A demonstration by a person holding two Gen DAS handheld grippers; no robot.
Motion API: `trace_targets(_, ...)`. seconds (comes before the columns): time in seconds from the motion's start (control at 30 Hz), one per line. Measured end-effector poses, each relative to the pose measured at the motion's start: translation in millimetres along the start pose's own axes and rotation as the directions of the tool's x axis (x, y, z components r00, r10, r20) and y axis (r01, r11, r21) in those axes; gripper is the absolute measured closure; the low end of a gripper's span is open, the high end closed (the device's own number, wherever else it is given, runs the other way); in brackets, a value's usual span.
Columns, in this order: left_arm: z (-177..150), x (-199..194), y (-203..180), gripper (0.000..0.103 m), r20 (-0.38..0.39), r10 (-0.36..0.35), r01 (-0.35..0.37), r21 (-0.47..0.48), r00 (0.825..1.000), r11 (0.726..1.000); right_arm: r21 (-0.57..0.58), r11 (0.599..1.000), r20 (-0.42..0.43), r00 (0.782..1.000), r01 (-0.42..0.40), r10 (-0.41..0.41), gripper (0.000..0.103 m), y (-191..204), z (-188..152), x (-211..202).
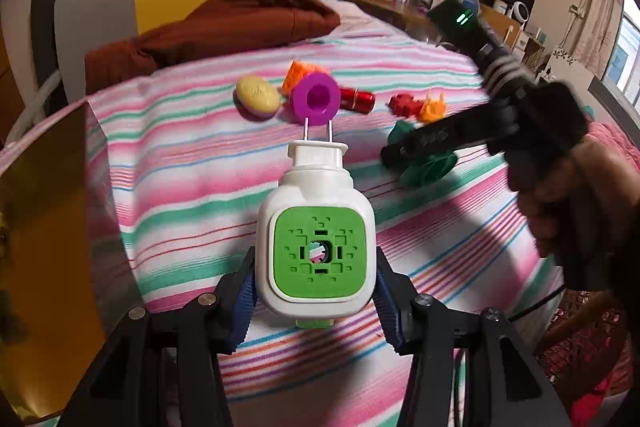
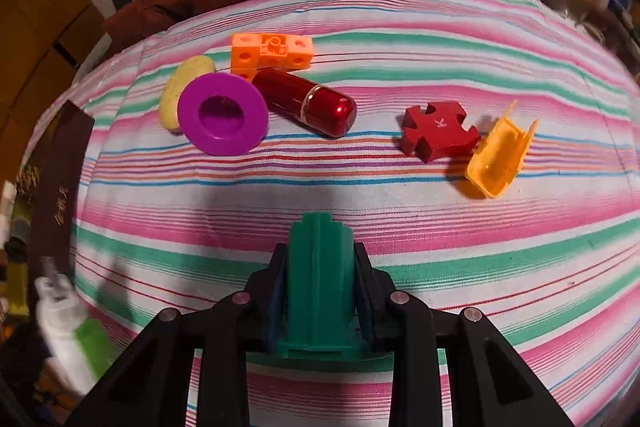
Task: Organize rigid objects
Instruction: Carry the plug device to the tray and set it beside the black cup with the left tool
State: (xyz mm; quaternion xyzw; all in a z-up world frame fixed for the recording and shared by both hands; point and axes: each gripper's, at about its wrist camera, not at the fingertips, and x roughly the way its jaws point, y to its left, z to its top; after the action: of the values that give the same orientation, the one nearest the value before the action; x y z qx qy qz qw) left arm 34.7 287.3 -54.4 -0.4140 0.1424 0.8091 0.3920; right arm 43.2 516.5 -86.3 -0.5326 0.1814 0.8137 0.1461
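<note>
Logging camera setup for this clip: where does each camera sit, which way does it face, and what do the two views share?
Left wrist: sits on the left gripper, faces forward over the striped bedcover; its fingers clamp a white and green plug; the right gripper and the hand holding it show.
Right wrist: sits on the right gripper, looks down at the bedcover; its fingers clamp a green block.
Shared: purple ring, red capsule, plug.

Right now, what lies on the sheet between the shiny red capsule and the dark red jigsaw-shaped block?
Nothing: in the right wrist view, only bare striped bedsheet separates the shiny red capsule from the dark red jigsaw-shaped block.
</note>
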Motion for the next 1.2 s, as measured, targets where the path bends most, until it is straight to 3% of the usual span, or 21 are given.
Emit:
trace_targets(0.23,0.1,-46.2,2.4,0.051,0.081,0.002,-0.002,-0.001,0.997,1.000,-0.058,0.997,0.020,0.999,0.046,-0.045,0.072,9.8,-0.2,1.2)
trace_targets(0.37,-2.1,-79.9,27.4,0.051,0.130,0.022,-0.013,-0.072,0.991,0.997,-0.083,0.994,0.029,0.998,0.064,-0.062,0.072,20.9,5.0,8.5)
trace_targets(0.47,-7.9,-102.1,54.9,0.051,0.155,0.076,-0.054,-0.140,0.985,0.989,-0.095,0.993,0.035,0.997,0.075,-0.072,0.072,19.8,1.7,6.1)
trace_targets(0.53,-14.8,-116.4,73.3,0.051,0.170,0.150,-0.121,-0.168,0.974,0.978,-0.101,0.992,0.036,0.996,0.079,-0.076,0.072,21.7,3.0,7.3)
trace_targets(0.67,-32.4,-137.4,118.9,0.051,0.159,0.232,-0.184,-0.269,0.960,0.945,-0.108,0.990,0.040,0.996,0.089,-0.085,0.073,25.3,5.3,10.3)
trace_targets(0.77,-53.9,-148.7,161.1,0.051,0.113,0.285,-0.223,-0.381,0.952,0.897,-0.113,0.989,0.041,0.995,0.094,-0.090,0.073,27.5,7.4,12.6)
trace_targets(0.9,-83.7,-150.7,203.7,0.051,0.030,0.338,-0.284,-0.479,0.941,0.831,-0.113,0.989,0.042,0.995,0.096,-0.092,0.073,28.3,9.3,14.8)
trace_targets(1.0,-100.7,-149.2,226.2,0.051,-0.021,0.351,-0.310,-0.520,0.936,0.796,-0.117,0.988,0.044,0.994,0.100,-0.096,0.073,27.9,9.2,16.8)
trace_targets(1.2,-111.5,-139.6,244.9,0.051,-0.059,0.367,-0.341,-0.525,0.928,0.780,-0.124,0.986,0.048,0.994,0.108,-0.103,0.073,27.6,12.0,19.9)
